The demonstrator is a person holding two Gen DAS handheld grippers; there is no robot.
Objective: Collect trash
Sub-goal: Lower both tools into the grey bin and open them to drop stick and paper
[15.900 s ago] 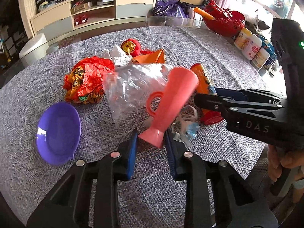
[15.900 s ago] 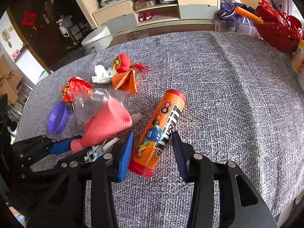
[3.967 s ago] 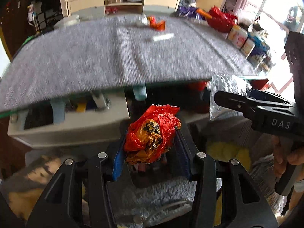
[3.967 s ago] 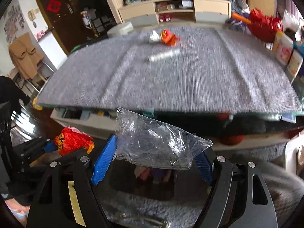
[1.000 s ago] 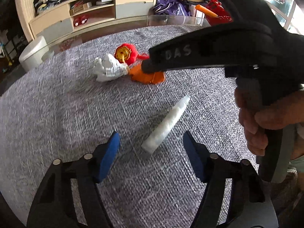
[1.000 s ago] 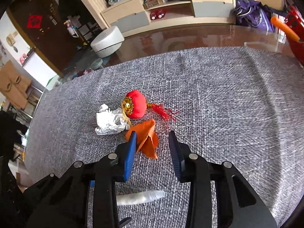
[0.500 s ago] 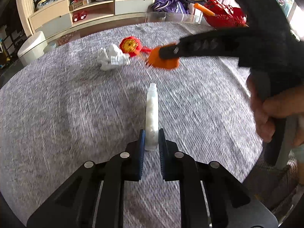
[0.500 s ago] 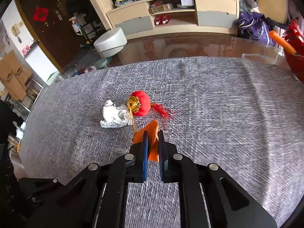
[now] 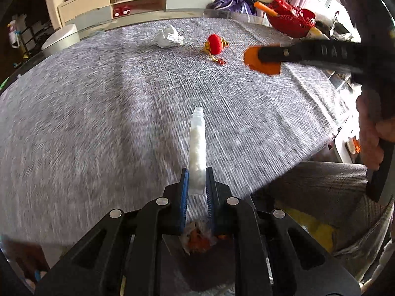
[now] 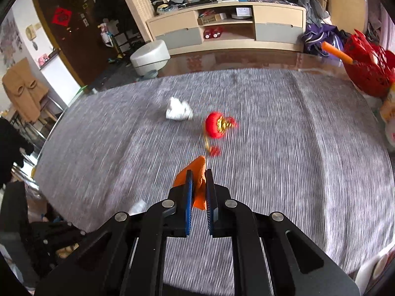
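While both pairs of jaws are clamped nearly shut on a piece of trash each, the carry itself is where things could slip. The left gripper (image 9: 197,185) has just closed its jaws on the clear plastic tube (image 9: 197,148), pinching only its near end, so most of the tube sticks out ahead of the jaws over the grey bench (image 9: 98,123). That long overhang could lever the tube out of the pads if the hand swings fast, and the smooth plastic gives little bite. The right gripper (image 10: 197,192) has likewise just closed on the orange wrapper (image 10: 195,175), which pokes out above and below the jaws; being thin and crumpled, it could slide free or tear. Beyond both jaws, the crumpled white paper (image 10: 178,109) and the red lantern ornament (image 10: 216,127) lie on the bench, near each other. Below the left jaws, past the bench edge, something like a bin with wrappers (image 9: 198,239) shows. A drop short of it would scatter trash on the floor.
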